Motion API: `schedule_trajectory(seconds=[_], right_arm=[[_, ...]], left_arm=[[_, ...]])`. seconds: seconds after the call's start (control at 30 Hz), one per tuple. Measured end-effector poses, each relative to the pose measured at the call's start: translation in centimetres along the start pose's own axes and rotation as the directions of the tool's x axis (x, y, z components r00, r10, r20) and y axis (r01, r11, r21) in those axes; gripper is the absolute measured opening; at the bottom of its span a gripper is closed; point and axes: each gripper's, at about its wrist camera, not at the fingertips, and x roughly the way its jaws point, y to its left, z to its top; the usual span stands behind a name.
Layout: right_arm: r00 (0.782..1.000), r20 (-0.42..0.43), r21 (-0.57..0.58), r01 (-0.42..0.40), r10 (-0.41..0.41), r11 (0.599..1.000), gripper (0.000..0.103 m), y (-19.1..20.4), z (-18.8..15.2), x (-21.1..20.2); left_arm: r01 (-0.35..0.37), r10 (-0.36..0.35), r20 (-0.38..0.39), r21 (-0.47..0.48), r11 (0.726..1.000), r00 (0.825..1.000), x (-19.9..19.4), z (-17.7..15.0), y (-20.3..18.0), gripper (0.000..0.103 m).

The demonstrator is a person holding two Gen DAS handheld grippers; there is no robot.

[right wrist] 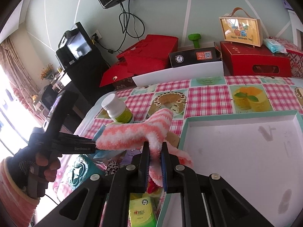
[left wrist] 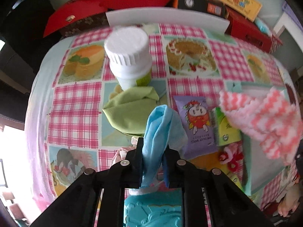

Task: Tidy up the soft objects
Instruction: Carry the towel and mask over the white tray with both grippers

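Left tongs (left wrist: 153, 163) clamped on a blue cloth (left wrist: 161, 128), right tongs (right wrist: 155, 167) clamped on a pink-and-white fuzzy sock (right wrist: 136, 132).

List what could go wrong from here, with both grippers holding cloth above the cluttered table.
1. The blue cloth hangs loosely from the left gripper; its dangling end could snag the green cloth or tip the white bottle.
2. The pink striped sock in the right gripper droops sideways and may catch the edge of the box rather than drop in.
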Motion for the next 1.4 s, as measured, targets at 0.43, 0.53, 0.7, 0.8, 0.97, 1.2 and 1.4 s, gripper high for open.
schedule_trajectory(seconds=[0.43,0.53,0.7,0.8,0.97,1.2,1.4], right_arm=[[0.995,0.099,-0.006,-0.028,0.029,1.0,0.011,0.3,0.9,-2.9],[0.99,0.142,-0.014,-0.021,0.023,1.0,0.011,0.5,1.3,-4.2],[0.975,0.22,-0.017,-0.007,0.011,1.0,0.011,0.4,2.0,-6.9],[0.962,0.272,-0.013,0.006,-0.002,1.0,0.011,0.1,2.3,-9.0],[0.934,0.35,-0.001,0.073,-0.068,0.997,0.011,-1.1,2.6,-12.3],[0.897,0.377,0.061,0.225,-0.231,0.972,0.011,-4.4,2.5,-15.6],[0.858,0.377,0.139,0.32,-0.349,0.937,0.011,-7.6,2.3,-17.7]], left_arm=[[0.066,-0.031,0.311,-0.103,0.993,0.95,-10.2,-1.4,0.0,0.013],[0.097,-0.045,0.385,-0.115,0.989,0.922,-12.8,-1.8,-1.1,0.014],[0.149,-0.091,0.453,-0.095,0.984,0.887,-15.1,-1.7,-4.0,0.014],[0.169,-0.116,0.487,-0.066,0.983,0.866,-16.2,-1.7,-5.8,0.014],[0.191,-0.158,0.526,-0.008,0.982,0.836,-17.4,-1.8,-9.1,0.014],[0.223,-0.217,0.503,0.049,0.974,0.837,-16.4,-1.6,-13.2,0.014],[0.247,-0.26,0.464,0.089,0.965,0.847,-14.4,-0.9,-16.4,0.014]])
